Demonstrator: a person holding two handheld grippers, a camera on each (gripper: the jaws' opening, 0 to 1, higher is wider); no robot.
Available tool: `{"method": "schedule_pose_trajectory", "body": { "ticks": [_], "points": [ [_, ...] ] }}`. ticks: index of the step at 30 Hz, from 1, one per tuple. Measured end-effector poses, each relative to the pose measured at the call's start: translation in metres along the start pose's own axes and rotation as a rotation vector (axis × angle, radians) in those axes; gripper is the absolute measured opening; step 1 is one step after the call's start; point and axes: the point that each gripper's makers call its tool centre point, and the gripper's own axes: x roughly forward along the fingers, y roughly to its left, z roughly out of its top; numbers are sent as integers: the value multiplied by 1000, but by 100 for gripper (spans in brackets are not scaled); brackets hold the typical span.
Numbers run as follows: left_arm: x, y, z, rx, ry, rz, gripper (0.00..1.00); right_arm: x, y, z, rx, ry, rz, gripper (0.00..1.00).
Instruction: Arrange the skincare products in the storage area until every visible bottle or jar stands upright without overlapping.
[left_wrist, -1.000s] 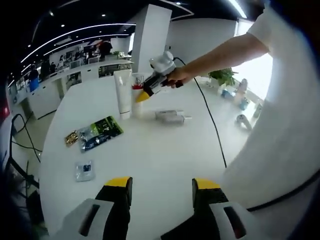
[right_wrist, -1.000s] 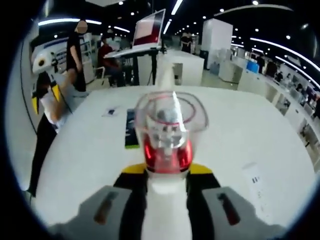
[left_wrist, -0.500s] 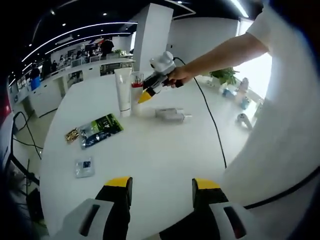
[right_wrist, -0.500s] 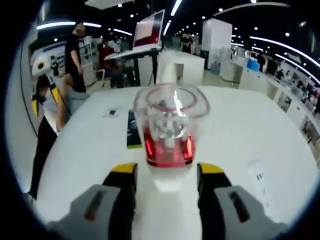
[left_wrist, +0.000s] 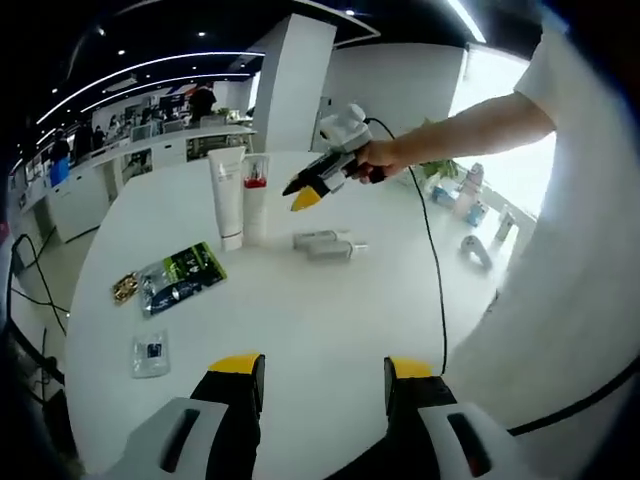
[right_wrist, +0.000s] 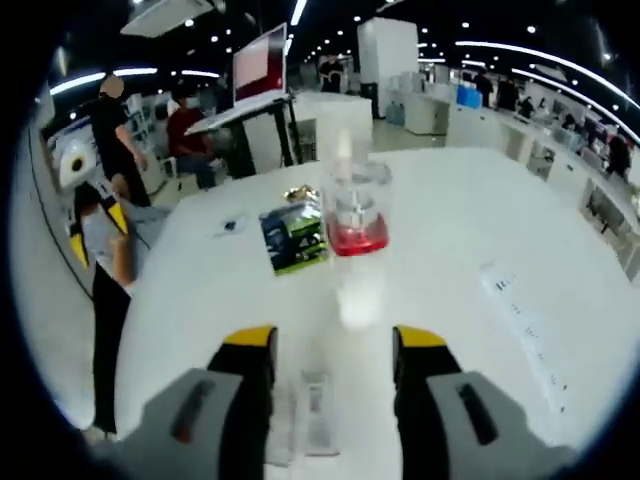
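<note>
White table (left_wrist: 330, 320) is carrying a red-collared bottle (left_wrist: 255, 200) standing beside an upright tube (left_wrist: 227, 195) at 11 o'clock; a small bottle (left_wrist: 325, 243) is lying at 12. Right gripper (left_wrist: 303, 193), released, is hovering near; left gripper (left_wrist: 325, 375) is idling open. Swinging low is risking toppling the standing pair.

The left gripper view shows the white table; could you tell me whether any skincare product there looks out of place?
Yes: the small silver-grey bottle lies on its side, beside the upright white tube and the upright clear bottle with a red band.
</note>
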Motion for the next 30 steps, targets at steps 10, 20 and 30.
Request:
{"method": "schedule_pose_trajectory", "body": {
  "ticks": [10, 20, 30],
  "points": [
    [10, 2, 22, 67, -46, -81, 50, -79, 0, 57, -155, 32, -20, 51],
    [17, 8, 41, 101, -101, -155, 50, -84, -11, 37, -107, 207, -121, 49],
    [19, 14, 38, 134, -113, -259, 50, -67, 0, 5, 4, 296, -221, 47]
  ]
}}
